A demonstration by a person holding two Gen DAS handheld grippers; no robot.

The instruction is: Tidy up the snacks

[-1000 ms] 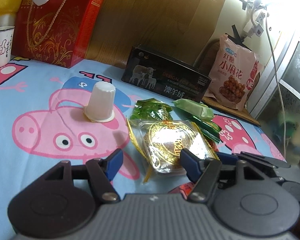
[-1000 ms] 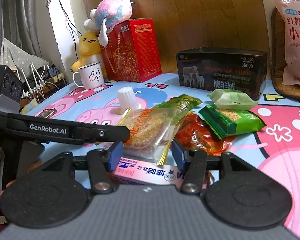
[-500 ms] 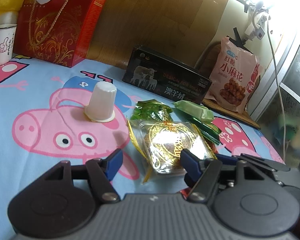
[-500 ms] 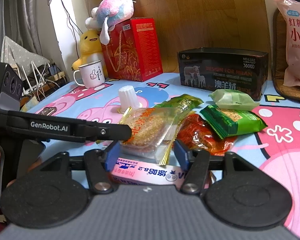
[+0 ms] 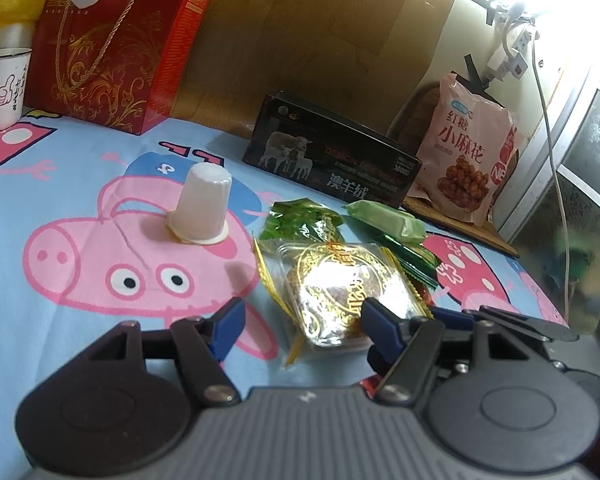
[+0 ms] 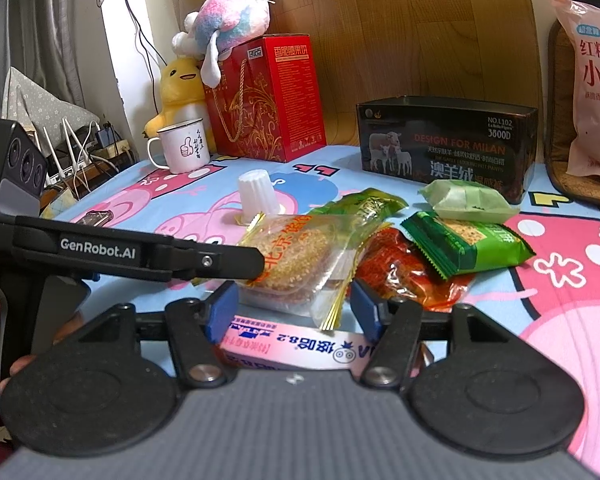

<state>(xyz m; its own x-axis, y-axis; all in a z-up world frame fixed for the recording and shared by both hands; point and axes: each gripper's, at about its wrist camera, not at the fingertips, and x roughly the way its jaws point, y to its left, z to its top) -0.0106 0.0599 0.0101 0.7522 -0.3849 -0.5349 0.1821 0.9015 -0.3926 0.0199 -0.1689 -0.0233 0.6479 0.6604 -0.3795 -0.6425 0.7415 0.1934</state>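
A pile of snacks lies on the Peppa Pig cloth. A clear gold-printed pastry pack point(image 5: 342, 294) point(image 6: 300, 264) lies nearest, with green packets point(image 5: 300, 222) point(image 6: 466, 242), a pale green pack point(image 5: 386, 222) point(image 6: 466, 200) and a red packet point(image 6: 404, 276) behind. A white jelly cup point(image 5: 202, 210) point(image 6: 256, 196) stands upside down to the left. My left gripper point(image 5: 300, 322) is open, its right finger at the pastry pack's edge. My right gripper point(image 6: 292, 308) is open above a pink milk carton point(image 6: 296, 350), just short of the pastry pack.
An open black box point(image 5: 332, 164) point(image 6: 448, 144) stands behind the pile. A red gift box point(image 5: 112, 48) point(image 6: 268, 100), a white mug point(image 6: 182, 148) and plush toys stand at the back left. A pink snack bag point(image 5: 466, 148) leans at the back right.
Both grippers have edged slightly forward toward the pastry pack. Both stay open and no snack has moved.
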